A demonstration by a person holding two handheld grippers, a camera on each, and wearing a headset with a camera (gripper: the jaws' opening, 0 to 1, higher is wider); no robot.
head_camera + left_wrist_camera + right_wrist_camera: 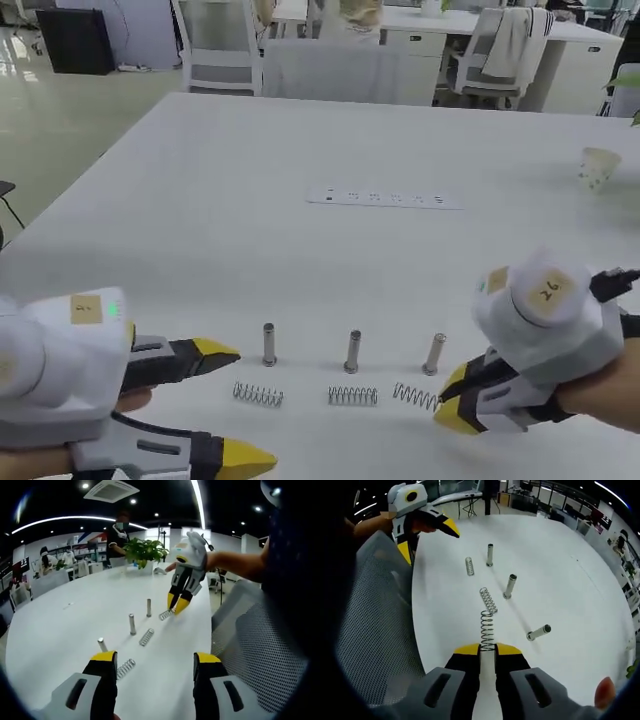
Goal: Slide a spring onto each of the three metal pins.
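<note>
While the right gripper [487,649] is pinching the near end of the right-hand spring [486,625], the spring is lying flat, pointing straight away from it. The right-hand pin [538,632] is standing just beside the spring. The left gripper [155,657] is hanging with its jaws wide apart.

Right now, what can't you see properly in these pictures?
- Head view: the near end of the right spring hides behind the yellow tips of the right gripper.
- Left gripper view: the base of the nearest pin hides behind a yellow tip of the left gripper.
- Head view: the cup is blurred; markings on the power strip are too small.
</note>
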